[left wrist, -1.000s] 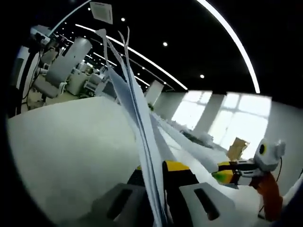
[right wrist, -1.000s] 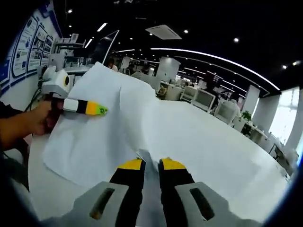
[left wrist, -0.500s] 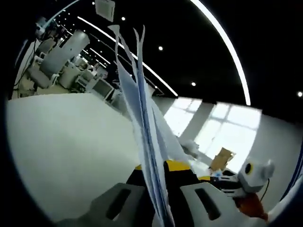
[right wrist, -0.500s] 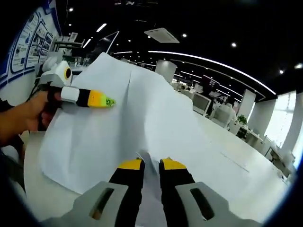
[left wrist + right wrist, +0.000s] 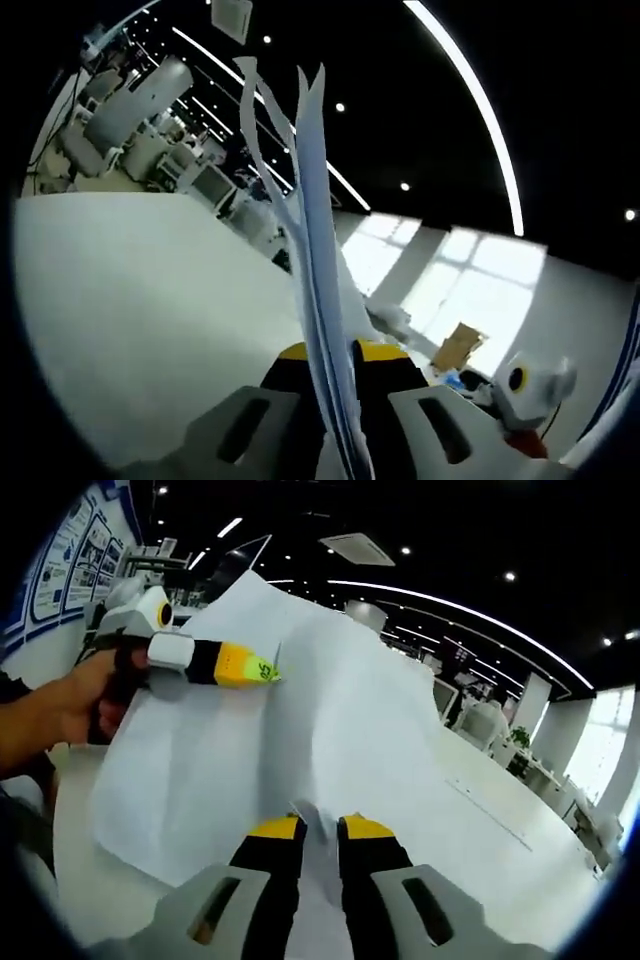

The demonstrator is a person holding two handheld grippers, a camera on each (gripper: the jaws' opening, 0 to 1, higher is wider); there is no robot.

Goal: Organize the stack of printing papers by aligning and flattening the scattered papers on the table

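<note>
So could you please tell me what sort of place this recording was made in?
Most likely a large open-plan office or lab. Long light strips cross a dark ceiling, rows of desks with monitors stretch into the background, posters line one wall, and a big white table holds the papers.

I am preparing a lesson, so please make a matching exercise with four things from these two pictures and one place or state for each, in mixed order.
Things:
1. thin white printing papers
2. yellow-tipped black right tongs
3. yellow-tipped black left tongs
4. large white table

Places or states:
A. held by a hand at the sheets' far side
B. lifted, gripped at two edges
C. flat under the sheets
D. shut on the near paper edge

Pairs: 1-B, 2-D, 3-A, 4-C
</note>
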